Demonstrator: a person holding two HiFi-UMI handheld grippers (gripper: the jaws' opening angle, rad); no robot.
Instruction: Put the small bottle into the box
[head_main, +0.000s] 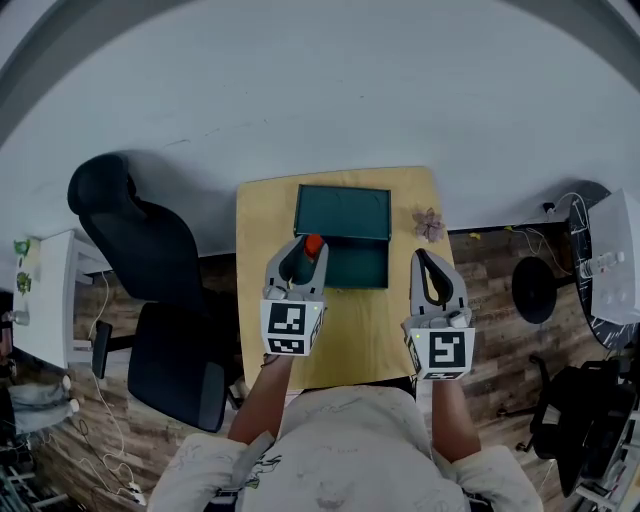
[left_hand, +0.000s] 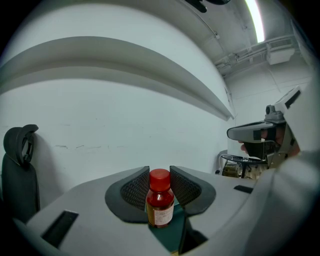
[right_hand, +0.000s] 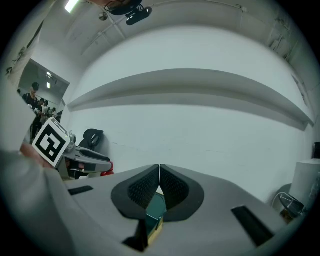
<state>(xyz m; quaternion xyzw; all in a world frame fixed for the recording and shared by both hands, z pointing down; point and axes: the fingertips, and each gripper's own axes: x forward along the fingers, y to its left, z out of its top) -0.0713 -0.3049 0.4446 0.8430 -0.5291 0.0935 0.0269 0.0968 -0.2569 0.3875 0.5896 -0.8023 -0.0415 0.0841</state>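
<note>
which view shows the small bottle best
The left gripper view: the bottle stands upright, pinched between the left gripper's fingers, red cap and label plain. The head view shows only its red cap. The right gripper view shows at most a red sliver.

Red-capped small bottle (left_hand: 160, 202), upright, held beside the open teal box (head_main: 342, 212).

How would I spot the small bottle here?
Find the yellow table by the white wall, with a dark green box on it. Over the box's near edge, the left gripper holds the small bottle upright between its jaws. Its bright red cap stands out against the green box.
</note>
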